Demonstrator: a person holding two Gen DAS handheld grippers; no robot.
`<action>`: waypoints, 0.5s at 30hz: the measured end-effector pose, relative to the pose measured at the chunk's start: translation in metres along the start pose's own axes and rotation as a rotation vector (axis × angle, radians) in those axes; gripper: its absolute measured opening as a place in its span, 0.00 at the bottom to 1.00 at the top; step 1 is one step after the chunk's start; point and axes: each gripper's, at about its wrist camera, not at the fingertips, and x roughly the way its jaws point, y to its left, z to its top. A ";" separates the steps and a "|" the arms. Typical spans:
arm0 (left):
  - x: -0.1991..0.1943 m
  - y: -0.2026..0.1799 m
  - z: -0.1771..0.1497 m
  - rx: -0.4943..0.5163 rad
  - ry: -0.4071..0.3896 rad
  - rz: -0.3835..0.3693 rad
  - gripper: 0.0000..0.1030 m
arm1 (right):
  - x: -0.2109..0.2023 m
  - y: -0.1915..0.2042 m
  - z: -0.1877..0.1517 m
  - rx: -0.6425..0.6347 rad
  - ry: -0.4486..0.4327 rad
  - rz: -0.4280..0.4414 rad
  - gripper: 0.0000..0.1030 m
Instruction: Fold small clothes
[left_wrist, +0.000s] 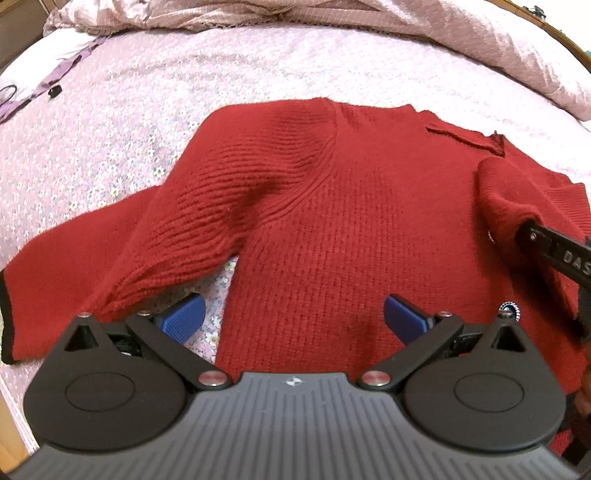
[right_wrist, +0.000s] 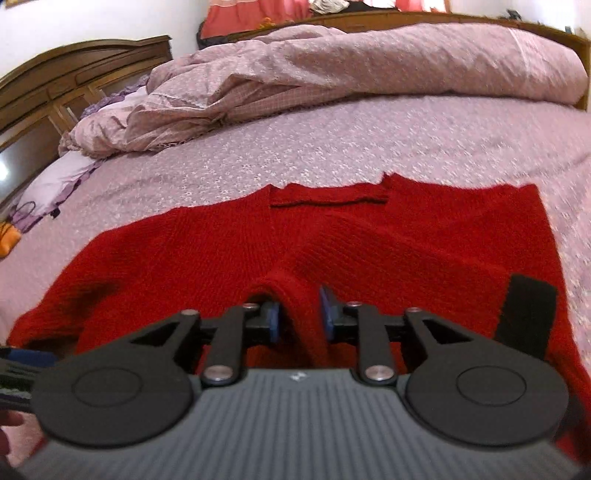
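Observation:
A red knit sweater (left_wrist: 351, 221) (right_wrist: 184, 258) lies flat on the pink flowered bed sheet (left_wrist: 258, 74), neck toward the far side. Its left sleeve (left_wrist: 74, 258) stretches out sideways and ends in a black cuff (left_wrist: 7, 314). The right sleeve (right_wrist: 388, 251) is folded across the body, with its black cuff (right_wrist: 528, 314) near the hem. My left gripper (left_wrist: 293, 317) hovers wide open over the hem, holding nothing. My right gripper (right_wrist: 300, 314) is open, and a raised fold of the sleeve stands loosely between its blue pads (right_wrist: 327, 310). One right finger (left_wrist: 546, 243) pokes out from under sleeve fabric.
A crumpled pink duvet (right_wrist: 295, 74) is heaped along the far side of the bed. A wooden headboard (right_wrist: 55, 85) and a lilac pillow (right_wrist: 55, 181) are on the left. A small black object (left_wrist: 55, 90) lies on the sheet far left. A fingertip (right_wrist: 7, 421) shows bottom left.

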 end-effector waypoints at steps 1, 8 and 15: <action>-0.001 -0.002 0.001 0.007 -0.004 0.002 1.00 | -0.004 -0.002 -0.001 0.017 0.002 -0.006 0.39; -0.012 -0.014 0.004 0.044 -0.034 -0.009 1.00 | -0.034 -0.009 -0.008 0.097 0.004 0.049 0.60; -0.029 -0.040 0.009 0.127 -0.078 -0.033 1.00 | -0.072 -0.019 -0.011 0.086 -0.032 0.026 0.60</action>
